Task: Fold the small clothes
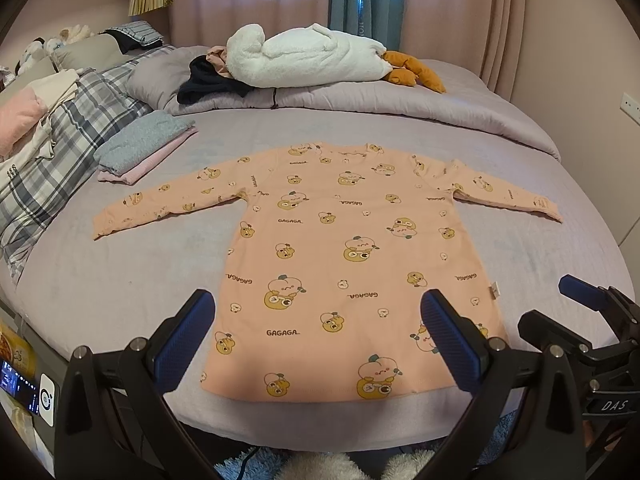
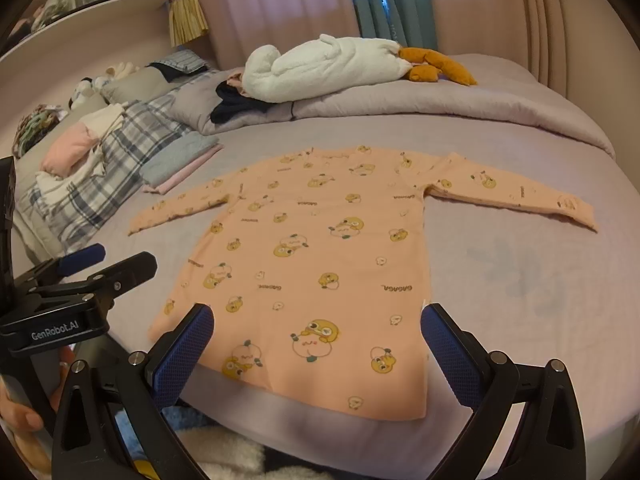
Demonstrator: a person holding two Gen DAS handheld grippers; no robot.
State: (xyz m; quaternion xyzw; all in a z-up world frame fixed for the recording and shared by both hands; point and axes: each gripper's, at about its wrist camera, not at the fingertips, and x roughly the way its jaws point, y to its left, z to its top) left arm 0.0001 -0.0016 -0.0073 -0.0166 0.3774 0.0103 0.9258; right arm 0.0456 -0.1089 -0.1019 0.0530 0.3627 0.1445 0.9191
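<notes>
A small peach long-sleeved shirt with yellow cartoon prints lies flat on the lilac bed, sleeves spread left and right, hem nearest me. It also shows in the right wrist view. My left gripper is open and empty, hovering over the hem. My right gripper is open and empty, also over the hem; its blue-padded fingers show at the right edge of the left wrist view. The left gripper's body shows at the left of the right wrist view.
A folded stack of grey and pink clothes lies left of the shirt. A plaid blanket with clothes is further left. A white plush goose and dark garments rest on the rolled duvet behind.
</notes>
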